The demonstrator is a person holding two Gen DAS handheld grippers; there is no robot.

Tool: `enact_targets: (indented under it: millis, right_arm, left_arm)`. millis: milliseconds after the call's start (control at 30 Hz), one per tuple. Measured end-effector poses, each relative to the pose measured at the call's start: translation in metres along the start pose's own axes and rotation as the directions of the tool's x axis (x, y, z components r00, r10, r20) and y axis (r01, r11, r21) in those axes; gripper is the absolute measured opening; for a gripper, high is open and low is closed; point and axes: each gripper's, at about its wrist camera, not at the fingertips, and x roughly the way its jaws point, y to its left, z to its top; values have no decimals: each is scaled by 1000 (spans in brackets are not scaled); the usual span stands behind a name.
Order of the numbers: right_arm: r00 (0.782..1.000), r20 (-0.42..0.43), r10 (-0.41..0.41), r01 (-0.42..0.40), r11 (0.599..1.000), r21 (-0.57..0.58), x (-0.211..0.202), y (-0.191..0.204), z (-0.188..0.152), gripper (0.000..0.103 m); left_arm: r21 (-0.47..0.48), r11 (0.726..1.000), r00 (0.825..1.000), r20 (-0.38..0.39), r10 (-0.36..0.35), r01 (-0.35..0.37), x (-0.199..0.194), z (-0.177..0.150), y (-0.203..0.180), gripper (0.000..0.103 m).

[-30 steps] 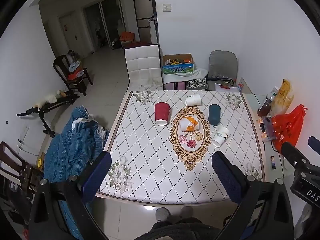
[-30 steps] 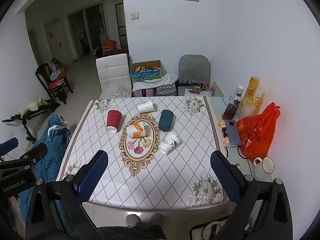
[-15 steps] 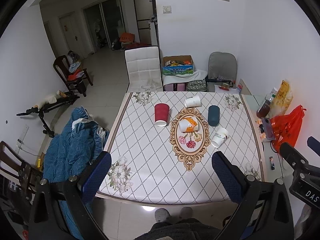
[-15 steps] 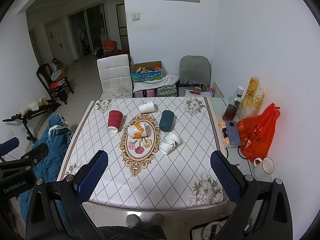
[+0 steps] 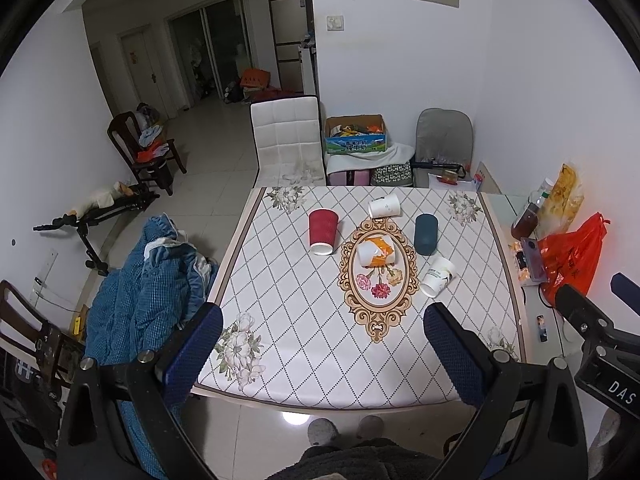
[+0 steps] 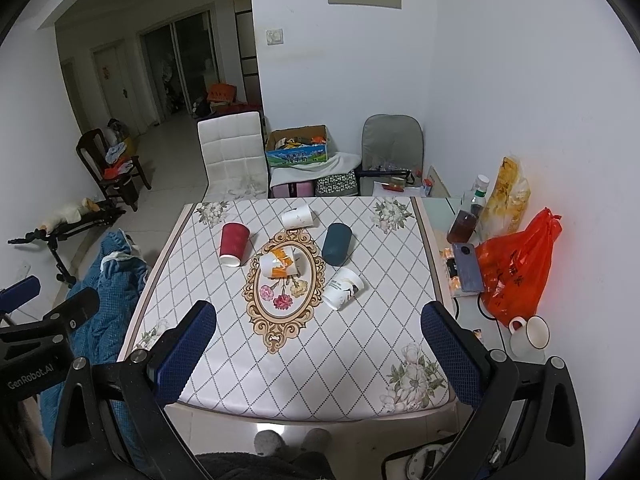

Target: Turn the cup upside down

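Note:
Several paper cups lie on their sides on the patterned table (image 5: 304,344): a red cup (image 5: 322,232), a plain white cup (image 5: 384,206), a dark teal cup (image 5: 425,234), an orange-and-white cup (image 5: 376,254) and a white printed cup (image 5: 437,277). They also show in the right wrist view: red cup (image 6: 233,244), plain white cup (image 6: 296,216), teal cup (image 6: 337,244), orange-and-white cup (image 6: 279,265), printed cup (image 6: 343,288). My left gripper (image 5: 323,354) and right gripper (image 6: 318,348) are both open and empty, high above the table's near edge.
A white chair (image 5: 289,140) and a grey chair (image 5: 442,144) stand behind the table. A blue jacket (image 5: 136,292) hangs at the left. A side shelf on the right holds an orange bag (image 6: 516,272), bottles (image 6: 464,224) and a mug (image 6: 528,334).
Both views have shifted slightly, as if the grippers rose or drew back a little. The cups have not moved.

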Motion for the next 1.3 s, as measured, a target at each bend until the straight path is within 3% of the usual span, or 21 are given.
enact_targets:
  millis: [1300]
  right_arm:
    - [1000,9,7,-7,1000,3,-5,4,0,103]
  left_arm:
    - [-16,1000,1000,-2,-17,17,6,4,-10,103]
